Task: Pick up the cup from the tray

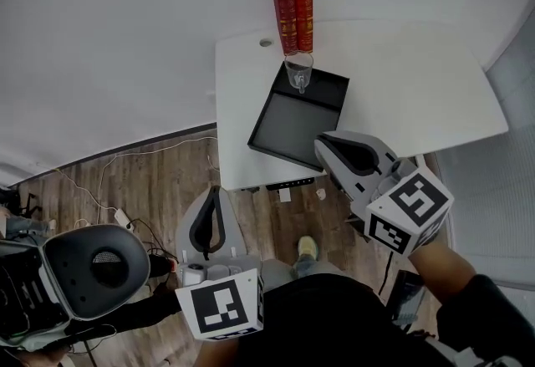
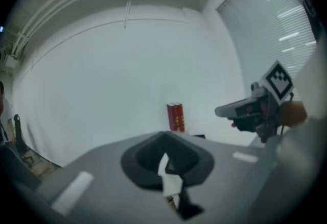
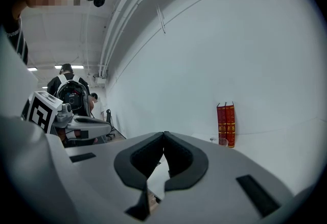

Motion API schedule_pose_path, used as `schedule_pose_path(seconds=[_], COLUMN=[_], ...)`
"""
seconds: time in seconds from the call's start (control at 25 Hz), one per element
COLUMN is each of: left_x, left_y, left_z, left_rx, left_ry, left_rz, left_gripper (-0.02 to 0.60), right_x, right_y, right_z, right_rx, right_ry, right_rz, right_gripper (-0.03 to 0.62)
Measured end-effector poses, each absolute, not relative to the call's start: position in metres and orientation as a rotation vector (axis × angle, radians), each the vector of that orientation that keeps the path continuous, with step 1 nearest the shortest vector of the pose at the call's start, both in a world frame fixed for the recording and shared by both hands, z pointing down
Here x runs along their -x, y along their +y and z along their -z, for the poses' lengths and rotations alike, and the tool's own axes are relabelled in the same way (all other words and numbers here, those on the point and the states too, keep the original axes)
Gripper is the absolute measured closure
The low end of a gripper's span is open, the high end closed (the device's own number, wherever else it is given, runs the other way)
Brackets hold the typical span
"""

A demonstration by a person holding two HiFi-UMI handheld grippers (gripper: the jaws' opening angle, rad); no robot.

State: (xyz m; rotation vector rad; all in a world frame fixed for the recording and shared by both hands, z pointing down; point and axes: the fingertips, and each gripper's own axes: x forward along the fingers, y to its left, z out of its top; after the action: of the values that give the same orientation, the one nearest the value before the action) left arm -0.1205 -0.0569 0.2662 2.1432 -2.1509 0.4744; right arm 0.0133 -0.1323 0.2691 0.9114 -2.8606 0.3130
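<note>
A clear glass cup (image 1: 298,73) stands upright in the far corner of a black tray (image 1: 288,127) on the white table (image 1: 418,81), just in front of two red books (image 1: 292,10). My right gripper (image 1: 322,142) hovers at the tray's near right edge, jaws together and empty, a tray's length short of the cup. My left gripper (image 1: 215,190) hangs lower left, off the table's near edge over the floor, shut and empty. In the right gripper view the cup (image 3: 223,142) shows small beside the books (image 3: 226,123), past the closed jaw tips (image 3: 164,134).
A grey office chair (image 1: 96,269) and loose cables (image 1: 109,206) sit on the wood floor at the lower left. The table has a cable hole (image 1: 266,43) near the books. A person with a backpack (image 3: 69,93) stands far off in the room.
</note>
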Motion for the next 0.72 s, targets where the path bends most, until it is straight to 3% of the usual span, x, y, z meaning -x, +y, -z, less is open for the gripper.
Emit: schedule_pose_path(seconds=[0.72], left_x=[0.114], left_y=[-0.048], left_z=[-0.258], left_rx=[-2.177], left_ry=[-2.172], left_rz=[-0.433], left_gripper=[0.578], right_x=[-0.021], right_y=[-0.123], right_z=[-0.259], right_rx=[-0.934], right_ry=[-2.880], right_rz=[-0.257], right_gripper=[0.580])
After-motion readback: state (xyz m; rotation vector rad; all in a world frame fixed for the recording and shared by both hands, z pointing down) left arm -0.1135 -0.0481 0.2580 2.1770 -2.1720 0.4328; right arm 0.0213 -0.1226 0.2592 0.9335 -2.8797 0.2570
